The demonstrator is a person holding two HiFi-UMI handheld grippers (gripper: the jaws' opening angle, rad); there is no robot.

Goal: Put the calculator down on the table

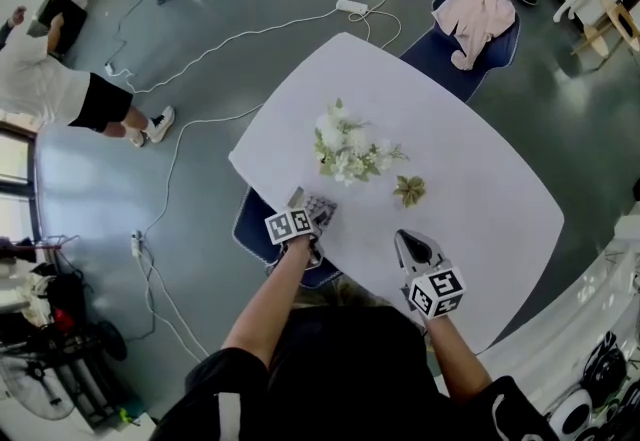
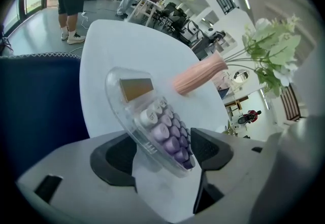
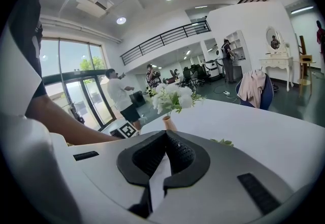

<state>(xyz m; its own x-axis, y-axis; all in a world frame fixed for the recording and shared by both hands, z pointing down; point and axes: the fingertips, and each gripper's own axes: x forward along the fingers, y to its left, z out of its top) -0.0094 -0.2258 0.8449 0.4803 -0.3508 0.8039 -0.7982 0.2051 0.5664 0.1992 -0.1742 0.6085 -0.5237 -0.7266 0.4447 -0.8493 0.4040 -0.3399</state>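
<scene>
1. Head view: the white counter (image 1: 480, 159) carries a bunch of white flowers (image 1: 345, 144) and a small leafy sprig (image 1: 409, 190). The calculator (image 1: 324, 207) lies on the counter near its left edge, just in front of the flowers. The left hand-held gripper (image 1: 308, 214) is over it. The right hand-held gripper (image 1: 404, 239) hangs apart from it, near the sprig, with nothing in it.

2. Left gripper view: the jaws of the left hand-held gripper (image 2: 162, 152) stand wide apart. The calculator (image 2: 152, 116) (clear case, purple and white keys) lies flat on the counter (image 2: 122, 45) between them. The left pad is clearly off it, and the right pad is just beside its keys without squeezing. Behind it stands a pink ribbed vase (image 2: 200, 78).

3. Right gripper view: the right hand-held gripper (image 3: 165, 154) is closed, its dark pads meet and nothing is between them. It looks level across the counter (image 3: 264, 131) toward the vase (image 3: 169, 124) and the flowers (image 3: 172, 97).
</scene>
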